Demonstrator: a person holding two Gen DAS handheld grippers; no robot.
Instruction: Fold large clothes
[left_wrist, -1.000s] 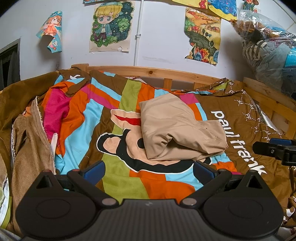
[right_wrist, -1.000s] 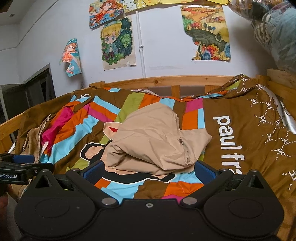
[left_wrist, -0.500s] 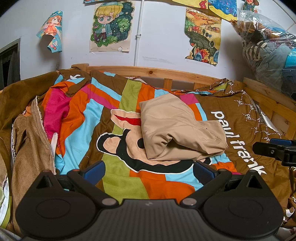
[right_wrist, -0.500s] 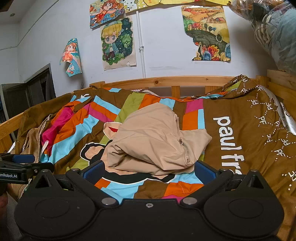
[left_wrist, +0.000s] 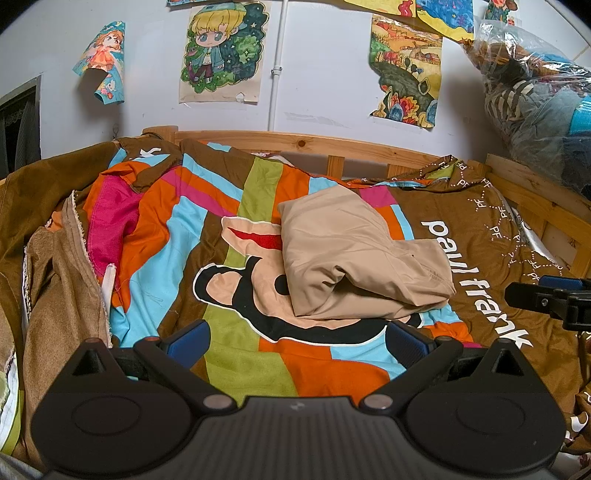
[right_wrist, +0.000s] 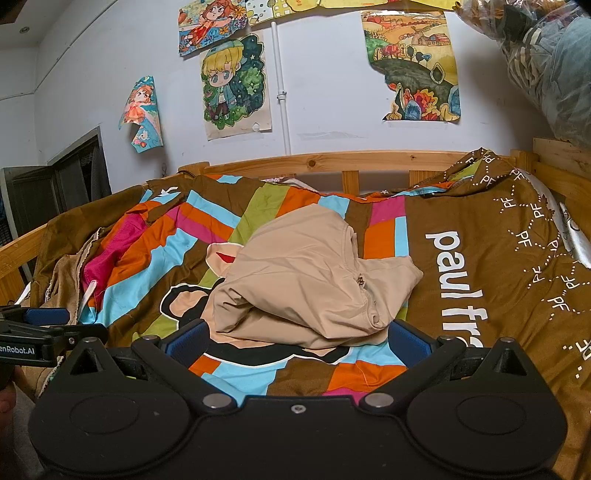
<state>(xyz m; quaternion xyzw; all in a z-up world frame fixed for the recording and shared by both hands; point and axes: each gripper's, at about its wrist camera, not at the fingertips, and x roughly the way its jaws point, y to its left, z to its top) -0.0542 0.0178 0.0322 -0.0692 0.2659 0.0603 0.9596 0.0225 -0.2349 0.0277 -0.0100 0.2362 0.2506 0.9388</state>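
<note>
Beige garment (left_wrist: 354, 254), loosely bundled with a rolled fold along its near edge, lies in the middle of the bed on a striped bedspread (left_wrist: 207, 236), partly over the printed cartoon face. It rests on the bedspread only; neither tool touches it.

Left gripper (left_wrist: 295, 338): fingers (left_wrist: 186, 336) wide apart, nothing between them. The garment sits ahead of the gap and a little toward the right finger, its near edge just beyond the fingertips with bedspread showing between.

Right gripper (right_wrist: 295, 338): fingers (right_wrist: 408, 336) also wide apart and empty. From this view the garment (right_wrist: 314, 277) lies straight ahead, its rolled near edge very close to the fingertips; whether the edge reaches the line between the tips cannot be told.

Each tool shows in the other's view: the right one at the right edge of the left wrist view, the left one at the left edge of the right wrist view, both low over the bedspread and well clear of the garment.

Containers: a clear plastic bag (left_wrist: 535, 96) at upper right, above the wooden bed frame (left_wrist: 303, 142), holds bunched fabrics, among them striped and blue ones. Brown fleecy fabric (left_wrist: 55, 280) is heaped at the left edge of the bed. Cartoon posters (left_wrist: 221, 51) hang on the white wall.
</note>
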